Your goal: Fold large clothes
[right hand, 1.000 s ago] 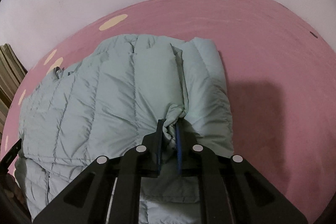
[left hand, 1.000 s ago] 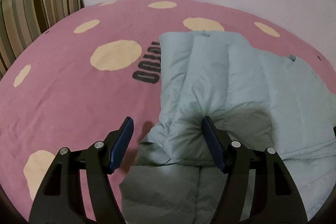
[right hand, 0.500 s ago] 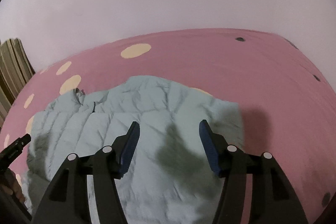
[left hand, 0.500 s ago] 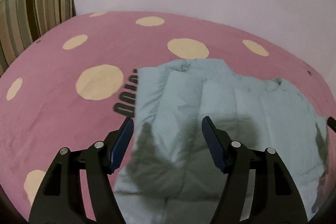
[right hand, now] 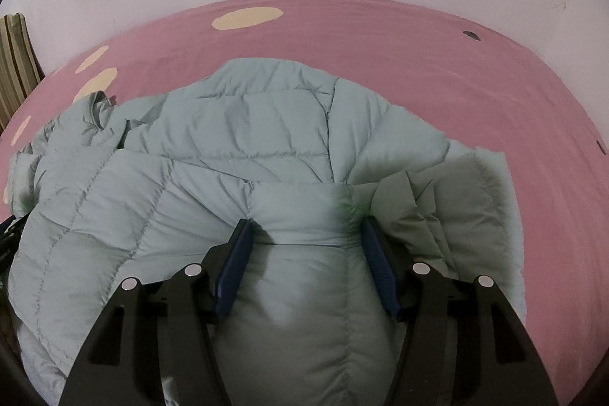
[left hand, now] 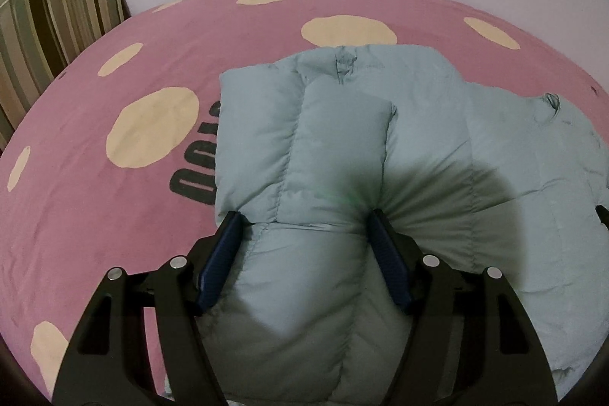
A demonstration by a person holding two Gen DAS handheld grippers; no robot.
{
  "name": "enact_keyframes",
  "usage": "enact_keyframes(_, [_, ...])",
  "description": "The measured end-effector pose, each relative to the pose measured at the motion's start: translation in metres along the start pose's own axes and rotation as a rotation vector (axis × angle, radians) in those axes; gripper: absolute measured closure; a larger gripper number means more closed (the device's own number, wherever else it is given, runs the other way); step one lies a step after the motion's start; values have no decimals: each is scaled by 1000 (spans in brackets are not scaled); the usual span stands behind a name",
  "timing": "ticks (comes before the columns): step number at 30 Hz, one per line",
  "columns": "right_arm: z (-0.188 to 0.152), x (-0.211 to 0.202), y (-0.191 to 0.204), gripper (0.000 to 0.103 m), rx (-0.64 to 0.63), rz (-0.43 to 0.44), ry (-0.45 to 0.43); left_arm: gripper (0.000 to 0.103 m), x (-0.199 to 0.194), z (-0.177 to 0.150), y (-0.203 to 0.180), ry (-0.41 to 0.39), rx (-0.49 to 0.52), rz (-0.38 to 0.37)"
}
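Because the pale blue quilted down jacket (left hand: 380, 147) lies partly folded on the pink spotted bed (left hand: 114, 215), it should handle as a light, soft, puffy load with a slick shell that springs back when released. Both the left tongs (left hand: 304, 253) and the right tongs (right hand: 304, 265) stand spread, each straddling a padded panel without pinching it. A secure hold likely needs a stitched seam or hem edge, where the filling is thin, rather than a slippery, bulging panel.

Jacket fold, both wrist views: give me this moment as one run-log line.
stage: mid-fold | left gripper: open, astride jacket | right gripper: open, astride jacket | surface: pink spotted bedsheet
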State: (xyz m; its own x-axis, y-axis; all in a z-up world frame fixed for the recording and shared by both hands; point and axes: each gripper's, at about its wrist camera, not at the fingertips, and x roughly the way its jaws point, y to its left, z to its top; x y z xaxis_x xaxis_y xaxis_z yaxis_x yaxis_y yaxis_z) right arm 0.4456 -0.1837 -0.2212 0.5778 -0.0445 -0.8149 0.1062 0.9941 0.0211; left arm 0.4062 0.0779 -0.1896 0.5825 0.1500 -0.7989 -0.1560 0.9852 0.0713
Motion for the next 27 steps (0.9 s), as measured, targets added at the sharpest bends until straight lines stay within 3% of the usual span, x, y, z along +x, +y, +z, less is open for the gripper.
enact_keyframes(4, [3,-25,-3,44,18,7,-21,36,-30,3,2,-32,-17,3])
enact_keyframes(9, [-12,-62,-11,43,36,22,-72,36,-70,-4,-11,-116,-13,-113])
enact_keyframes(12, [-26,-59,-11,43,11,-2,-42,36,-58,-18,-28,-66,36,-120])
enact_keyframes(18, [-43,-33,-10,39,-7,-16,-2,34,-32,-28,-35,-6,39,-103])
enact_keyframes(27, [-45,-27,-6,38,-17,-38,-13,33,-23,-31,-41,-7,66,-69])
